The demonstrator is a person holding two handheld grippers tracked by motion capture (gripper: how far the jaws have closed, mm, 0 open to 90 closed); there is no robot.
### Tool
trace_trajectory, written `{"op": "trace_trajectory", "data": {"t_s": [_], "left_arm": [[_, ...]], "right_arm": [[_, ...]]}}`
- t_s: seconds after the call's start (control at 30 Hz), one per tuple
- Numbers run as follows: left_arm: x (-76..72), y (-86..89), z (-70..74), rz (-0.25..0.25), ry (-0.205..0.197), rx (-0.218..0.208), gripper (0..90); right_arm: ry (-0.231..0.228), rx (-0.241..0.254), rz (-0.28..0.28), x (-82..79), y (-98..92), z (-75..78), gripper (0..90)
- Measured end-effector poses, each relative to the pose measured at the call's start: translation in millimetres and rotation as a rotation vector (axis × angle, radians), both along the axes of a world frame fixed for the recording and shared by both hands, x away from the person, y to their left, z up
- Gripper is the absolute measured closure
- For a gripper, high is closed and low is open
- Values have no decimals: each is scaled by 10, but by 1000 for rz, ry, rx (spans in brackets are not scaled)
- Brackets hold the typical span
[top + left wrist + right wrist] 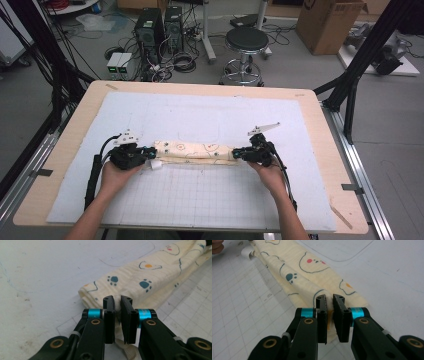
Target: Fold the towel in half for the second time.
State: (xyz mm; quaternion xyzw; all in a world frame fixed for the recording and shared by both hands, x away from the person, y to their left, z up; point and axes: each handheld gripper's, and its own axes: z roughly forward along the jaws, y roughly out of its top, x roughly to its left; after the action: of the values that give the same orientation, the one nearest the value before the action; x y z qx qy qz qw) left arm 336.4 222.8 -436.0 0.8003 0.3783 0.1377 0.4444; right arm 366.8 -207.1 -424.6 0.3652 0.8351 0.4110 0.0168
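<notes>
Cream cotton cloth, paw-printed, folded into a long strip, is lying on the white mat with its long axis running straight between the two grippers. Left gripper is pinching one end; right gripper is pinching the other, jaws nearly together on fabric.

The folded cloth lies on the mat; left claw at its left end; right claw at its right.
</notes>
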Motion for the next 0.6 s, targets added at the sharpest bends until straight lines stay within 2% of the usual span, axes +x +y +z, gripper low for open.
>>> {"op": "trace_trajectory", "data": {"t_s": [0.1, 0.13, 0.17, 0.2, 0.27, 0.3, 0.33, 0.37, 0.5, 0.53, 0.57, 0.6], "left_arm": [[-27, 3, -8, -22, 10, 8, 774], [-41, 8, -10, -36, 17, -9, 748], [-57, 23, -7, -62, 30, -48, 672], [-57, 23, -7, -62, 30, -48, 638], [-70, 55, 31, -70, 29, -80, 576], [-73, 77, 58, -69, 19, -94, 576], [-81, 105, 110, -57, -4, -124, 543], [-80, 119, 140, -55, -10, -137, 536], [-47, 95, 231, -49, -22, -114, 540], [-27, 38, 277, -52, -40, -113, 565], [-27, 38, 277, -52, -40, -113, 595], [13, -63, 297, -71, -30, -100, 625]], "right_arm": [[6, 2, 5, -29, -12, -25, 796], [7, 4, 4, -35, -19, -27, 776], [1, 7, -22, -49, -38, -14, 678], [1, 7, -22, -49, -38, -14, 678], [-32, 54, -32, -84, -72, 63, 621], [-32, 54, -32, -84, -72, 63, 621], [-56, 76, -31, -111, -80, 129, 591], [-62, 82, -30, -115, -81, 148, 584], [-75, 81, -29, -112, -38, 215, 590], [-75, 77, -24, -105, -5, 227, 612], [-77, 73, -21, -101, 21, 232, 636], [-75, 70, -18, -98, 58, 239, 664]]}}
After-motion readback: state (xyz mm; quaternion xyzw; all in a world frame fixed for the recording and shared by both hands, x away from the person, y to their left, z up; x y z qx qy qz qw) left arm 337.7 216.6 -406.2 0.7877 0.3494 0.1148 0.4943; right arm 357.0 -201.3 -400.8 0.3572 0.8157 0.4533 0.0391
